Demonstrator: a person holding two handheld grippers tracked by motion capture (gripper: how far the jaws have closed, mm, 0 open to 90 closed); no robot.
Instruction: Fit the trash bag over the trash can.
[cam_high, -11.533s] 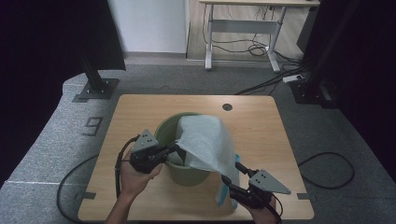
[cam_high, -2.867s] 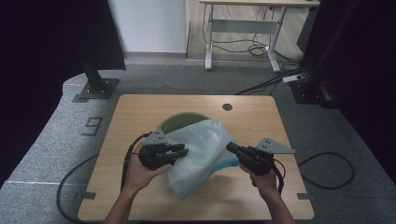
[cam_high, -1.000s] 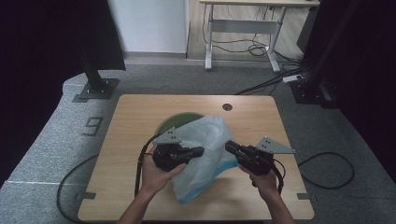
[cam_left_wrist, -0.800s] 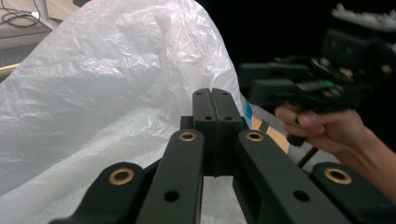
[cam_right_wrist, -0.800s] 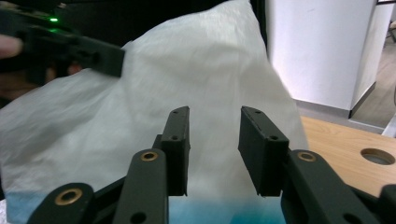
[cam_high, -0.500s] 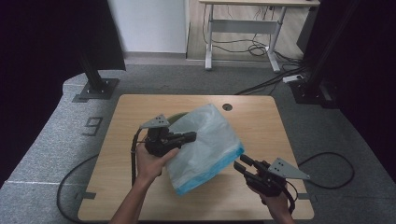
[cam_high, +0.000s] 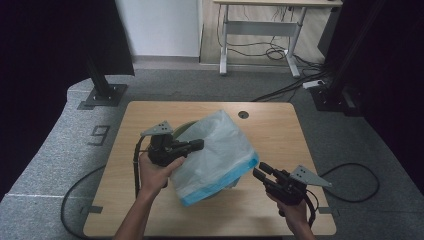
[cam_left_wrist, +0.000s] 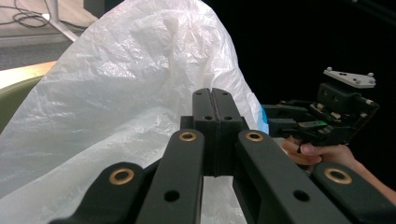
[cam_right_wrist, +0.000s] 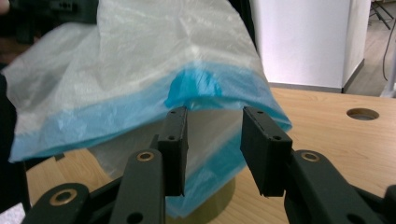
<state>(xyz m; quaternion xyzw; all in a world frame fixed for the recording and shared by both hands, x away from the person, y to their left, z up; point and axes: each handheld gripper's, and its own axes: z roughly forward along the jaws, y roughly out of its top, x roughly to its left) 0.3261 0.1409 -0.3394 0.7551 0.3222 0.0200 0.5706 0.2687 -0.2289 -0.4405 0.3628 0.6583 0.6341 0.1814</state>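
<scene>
dim, dark edges, perhaps soft focus

Bag (cam_high: 215, 150) blocks the table (cam_high: 280, 125) centre between my grippers; bin (cam_high: 181, 131) behind it. Far and right edges pass freely.

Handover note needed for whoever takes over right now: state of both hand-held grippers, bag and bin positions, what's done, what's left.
Left hand-held gripper: shut on the white bag, holding it up over the green bin.
Right hand-held gripper: open, jaws just opened, at the bag's blue-edged mouth, gripping nothing.
Done: bag lifted and partly spread above the bin.
Left: probably catch the blue rim with the right gripper, open the mouth and pull it over the bin's edge.
</scene>
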